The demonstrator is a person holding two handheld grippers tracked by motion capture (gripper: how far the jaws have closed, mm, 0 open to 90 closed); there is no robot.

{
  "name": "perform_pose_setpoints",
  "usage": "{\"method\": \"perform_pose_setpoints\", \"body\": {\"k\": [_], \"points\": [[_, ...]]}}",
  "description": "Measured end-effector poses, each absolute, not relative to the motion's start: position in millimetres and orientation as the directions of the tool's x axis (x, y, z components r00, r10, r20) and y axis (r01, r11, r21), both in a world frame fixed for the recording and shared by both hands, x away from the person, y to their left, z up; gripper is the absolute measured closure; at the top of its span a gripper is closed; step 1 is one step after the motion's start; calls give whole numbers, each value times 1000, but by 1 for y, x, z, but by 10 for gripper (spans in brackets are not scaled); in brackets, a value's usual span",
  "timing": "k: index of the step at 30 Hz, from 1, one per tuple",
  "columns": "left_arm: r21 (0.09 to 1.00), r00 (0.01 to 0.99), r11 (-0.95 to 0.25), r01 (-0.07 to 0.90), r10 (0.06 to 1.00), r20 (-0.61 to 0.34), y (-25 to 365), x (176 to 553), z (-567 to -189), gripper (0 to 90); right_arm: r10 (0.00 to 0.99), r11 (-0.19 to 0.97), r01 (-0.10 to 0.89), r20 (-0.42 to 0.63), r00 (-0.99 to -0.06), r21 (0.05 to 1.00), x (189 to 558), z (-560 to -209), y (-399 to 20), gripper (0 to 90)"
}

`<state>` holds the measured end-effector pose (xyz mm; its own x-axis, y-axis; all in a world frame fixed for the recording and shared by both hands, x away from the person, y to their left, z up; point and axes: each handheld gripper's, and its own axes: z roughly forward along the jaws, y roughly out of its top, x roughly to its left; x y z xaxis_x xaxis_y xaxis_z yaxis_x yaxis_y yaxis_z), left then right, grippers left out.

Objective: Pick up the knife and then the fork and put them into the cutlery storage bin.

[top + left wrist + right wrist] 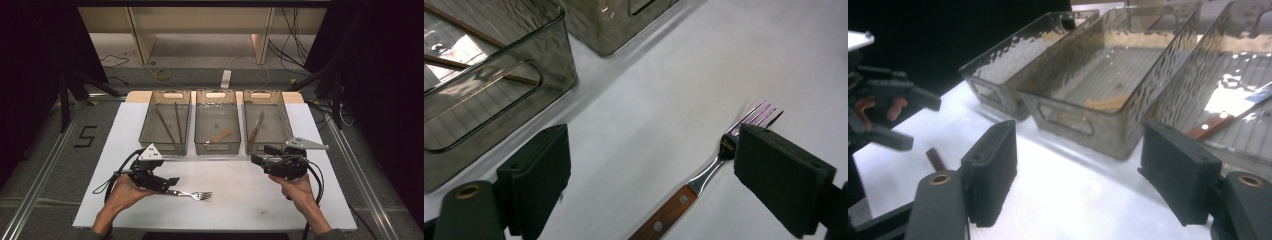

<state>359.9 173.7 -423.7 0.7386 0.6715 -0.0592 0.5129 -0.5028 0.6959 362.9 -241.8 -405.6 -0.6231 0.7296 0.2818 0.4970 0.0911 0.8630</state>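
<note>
Three bins (218, 127) on white board (240, 195), dark room; fork (192, 194); both tools spread

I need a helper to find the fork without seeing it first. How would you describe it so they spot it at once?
Start at the white table top with three clear bins along its far edge. In front of the left bin, by the left gripper, lies the fork. It alone lies loose on the table, outside the bins, with silver prongs and a riveted wooden handle.
</note>
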Motion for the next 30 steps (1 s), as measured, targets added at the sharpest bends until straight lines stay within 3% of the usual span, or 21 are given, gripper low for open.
{"method": "perform_pose_setpoints", "body": {"k": [17,30], "points": [[513,780,-678,527,625,25,165,360,-430,160,720,124,460,239,-651,879,335,-418,-240,288],[452,779,-696,557,627,6,167,363,-438,167,713,143,461,232,-662,876,326,-421,-240,283]]}}
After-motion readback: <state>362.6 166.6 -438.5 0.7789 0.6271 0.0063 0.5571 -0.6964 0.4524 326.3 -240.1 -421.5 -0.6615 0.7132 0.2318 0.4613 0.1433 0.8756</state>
